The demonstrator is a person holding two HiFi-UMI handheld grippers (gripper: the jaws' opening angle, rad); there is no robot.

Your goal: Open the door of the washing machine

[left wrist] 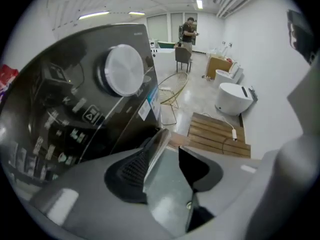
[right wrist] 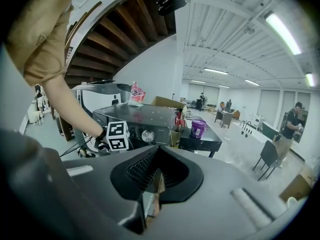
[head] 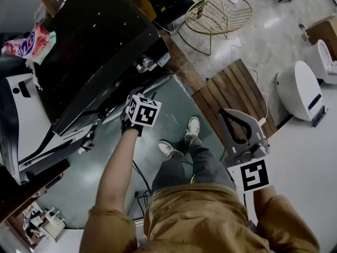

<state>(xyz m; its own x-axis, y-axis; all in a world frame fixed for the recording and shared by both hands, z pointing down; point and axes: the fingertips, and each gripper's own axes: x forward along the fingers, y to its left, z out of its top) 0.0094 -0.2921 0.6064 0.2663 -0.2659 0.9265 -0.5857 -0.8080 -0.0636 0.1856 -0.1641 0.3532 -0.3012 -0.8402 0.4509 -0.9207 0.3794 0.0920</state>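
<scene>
right tongs (head: pixel 227 117) up close by the person's hip, jaws closed together and holding nothing, aimed out across the room. left tongs (left wrist: pixel 172 141) are lower, right at the front edge of the black washing machine (head: pixel 89 62), pointing steeply down, jaws a little apart with only grey floor (left wrist: pixel 165 194) showing in the gap. the round knob (left wrist: pixel 124 70) sits on the control panel just above them; the door itself i can't make out from here. beyond, a wooden slatted board (head: pixel 231 94), then a white toilet (head: pixel 297 91) and a wire chair (head: pixel 218 15)
</scene>
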